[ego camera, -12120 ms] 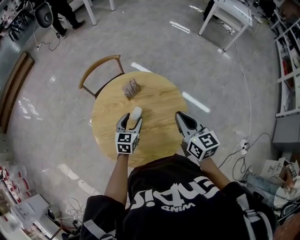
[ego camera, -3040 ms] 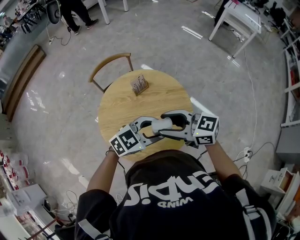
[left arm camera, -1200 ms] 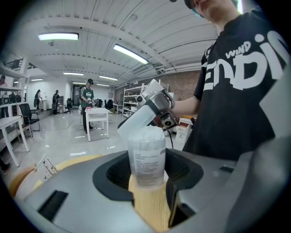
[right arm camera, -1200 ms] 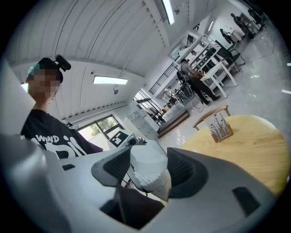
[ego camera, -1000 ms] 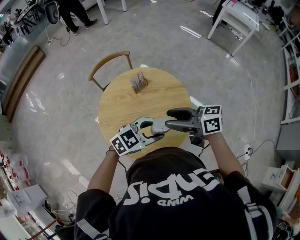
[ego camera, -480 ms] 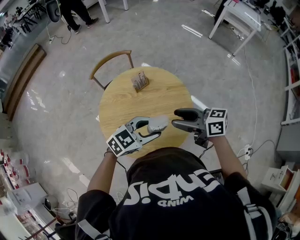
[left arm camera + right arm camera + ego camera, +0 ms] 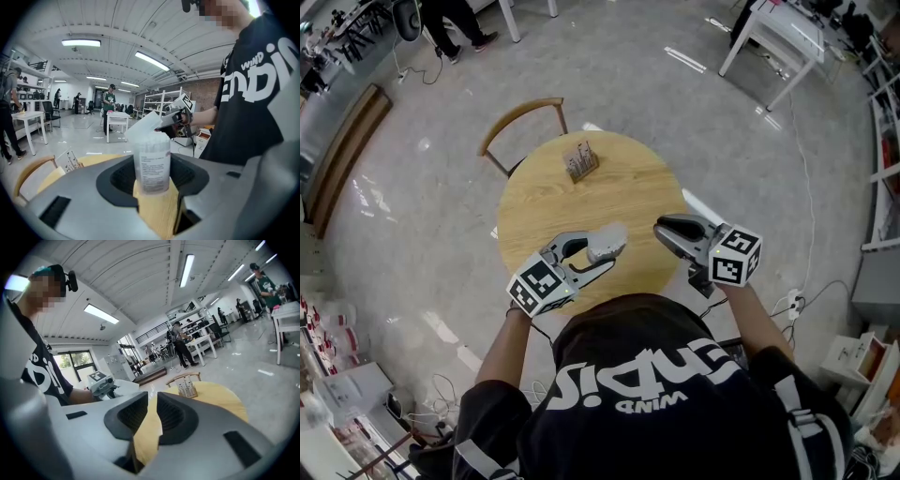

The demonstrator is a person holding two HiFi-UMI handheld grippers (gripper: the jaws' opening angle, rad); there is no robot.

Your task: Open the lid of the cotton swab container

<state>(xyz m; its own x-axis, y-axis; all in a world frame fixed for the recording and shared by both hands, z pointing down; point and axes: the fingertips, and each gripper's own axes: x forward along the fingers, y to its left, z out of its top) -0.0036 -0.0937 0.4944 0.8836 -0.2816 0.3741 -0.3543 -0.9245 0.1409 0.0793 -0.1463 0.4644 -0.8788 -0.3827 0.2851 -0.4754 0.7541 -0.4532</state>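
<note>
White plastic shows where the change is: the lid (image 7: 143, 125) of the cotton swab container (image 7: 151, 161) now stands tipped up and back, off the mouth. A second ago the right gripper (image 7: 664, 231) reached across to the container's top. Now it sits well apart to the right, and its jaws have just been closing to a narrow slit with nothing between them. The left gripper (image 7: 602, 251) clamps the container upright above the near edge of the wooden table (image 7: 581, 197). I judge the opening step to be done or very nearly done.

From the head view the container is only a pale blur, so the lid's angle cannot be read there. The hinge and the container's base are hidden, and the label print is too small to read.
</note>
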